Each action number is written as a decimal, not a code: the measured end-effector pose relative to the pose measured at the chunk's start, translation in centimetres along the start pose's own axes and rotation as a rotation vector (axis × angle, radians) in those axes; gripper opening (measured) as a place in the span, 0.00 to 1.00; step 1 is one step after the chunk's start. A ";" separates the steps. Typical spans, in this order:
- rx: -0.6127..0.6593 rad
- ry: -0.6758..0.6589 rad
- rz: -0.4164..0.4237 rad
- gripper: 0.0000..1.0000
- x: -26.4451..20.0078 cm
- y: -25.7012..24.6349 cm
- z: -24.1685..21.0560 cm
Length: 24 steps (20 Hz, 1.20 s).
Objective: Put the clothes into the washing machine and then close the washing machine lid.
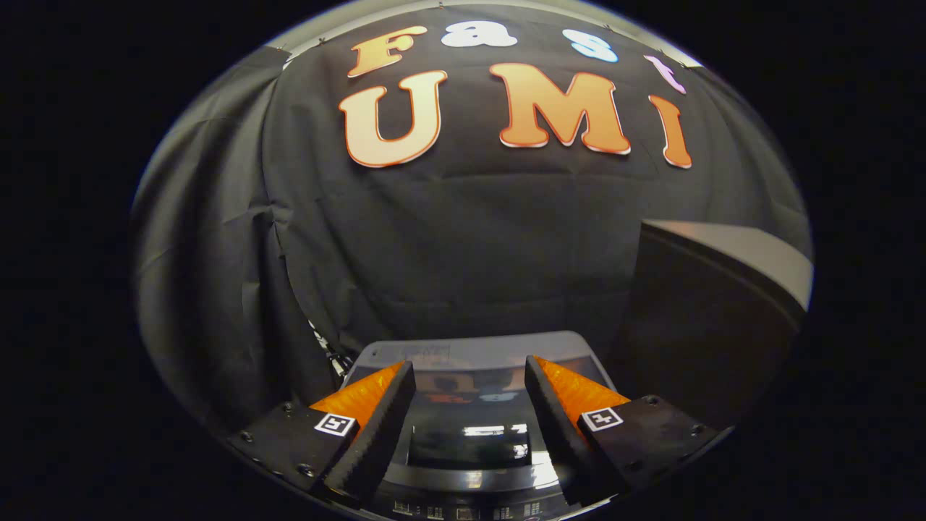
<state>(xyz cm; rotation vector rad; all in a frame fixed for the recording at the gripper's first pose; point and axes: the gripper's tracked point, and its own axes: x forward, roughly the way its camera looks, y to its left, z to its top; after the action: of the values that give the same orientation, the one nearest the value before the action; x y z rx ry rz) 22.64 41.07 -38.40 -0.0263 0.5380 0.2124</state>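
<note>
The tongs (470,376) stand wide apart, holding nothing, their ribbed inner faces above the washing machine (470,499). Its glossy dark lid (470,420) lies shut between the fingers, mirroring lights. Beyond hangs wrinkled black cloth (434,239); a dark boxy panel (709,318) stands right.

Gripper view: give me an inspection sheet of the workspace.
Surface: glossy washer lid below the fingers, lying flat, apparently closed.
Job's things: washer with its control panel at the near edge; clothes: nothing seen.
Clutter: nothing seen.
Grippers: gripper open above the lid, nothing between the fingers.
Cables: a thin line hangs by the washer's back left corner, cannot tell what it is.
Surroundings: black cloth wall behind; dark box with a pale top to the right.
</note>
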 end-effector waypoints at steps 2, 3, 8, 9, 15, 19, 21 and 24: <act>-0.006 0.046 -0.015 0.98 0.0 -0.8 -1.6; -0.004 0.059 -0.014 0.98 0.1 -0.9 -2.0; -0.010 0.060 -0.008 0.98 1.3 -0.3 -0.6; -0.016 0.057 -0.016 0.98 1.4 -0.5 -0.2; -0.002 -0.085 -0.004 0.98 -1.3 -0.8 6.4; 0.014 -0.175 0.027 0.97 -6.3 -3.1 12.4; 0.004 -0.203 0.040 0.97 -8.8 -5.5 15.0; -0.016 -0.226 0.039 0.97 -13.0 -9.7 17.5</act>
<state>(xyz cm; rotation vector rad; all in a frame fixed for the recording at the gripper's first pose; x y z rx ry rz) 22.64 30.51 -16.99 -0.0069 0.3117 0.2537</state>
